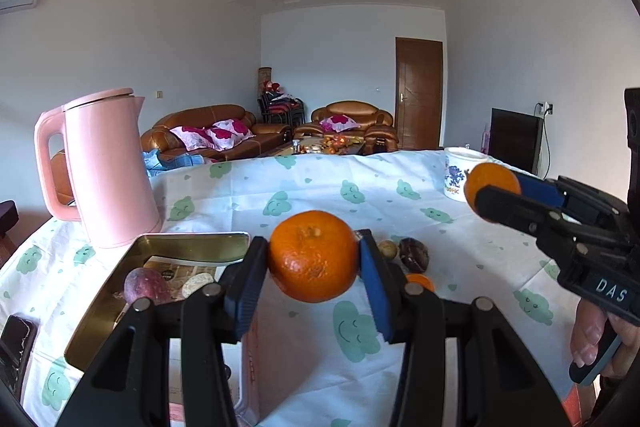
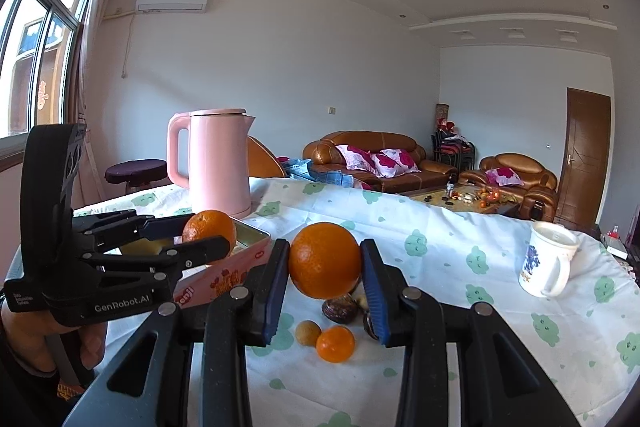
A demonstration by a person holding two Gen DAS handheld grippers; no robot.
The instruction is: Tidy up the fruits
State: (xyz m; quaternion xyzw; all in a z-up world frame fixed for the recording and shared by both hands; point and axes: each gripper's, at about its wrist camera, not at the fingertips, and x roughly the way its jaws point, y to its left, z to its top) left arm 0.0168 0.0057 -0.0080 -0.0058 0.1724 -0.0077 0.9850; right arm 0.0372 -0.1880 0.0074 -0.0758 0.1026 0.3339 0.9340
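My left gripper (image 1: pixel 314 269) is shut on an orange (image 1: pixel 313 261) and holds it above the table, just right of the open pink tin box (image 1: pixel 188 247). The box holds a purple passion fruit (image 1: pixel 145 286). My right gripper (image 2: pixel 325 269) is shut on another orange (image 2: pixel 324 259), held above loose fruit on the cloth: a small orange (image 2: pixel 335 343), a small tan fruit (image 2: pixel 308 333) and a dark passion fruit (image 2: pixel 340 309). The left gripper (image 2: pixel 208 233) with its orange (image 2: pixel 209 229) shows in the right wrist view over the tin (image 2: pixel 244 259). The right gripper (image 1: pixel 490 187) shows at right in the left wrist view.
A tall pink kettle (image 1: pixel 108 171) stands behind the tin at the table's left. A white mug (image 2: pixel 548 259) stands at the right on the cloud-print tablecloth (image 1: pixel 352 331). A dark phone (image 1: pixel 14 343) lies at the left table edge. Sofas and a coffee table are beyond.
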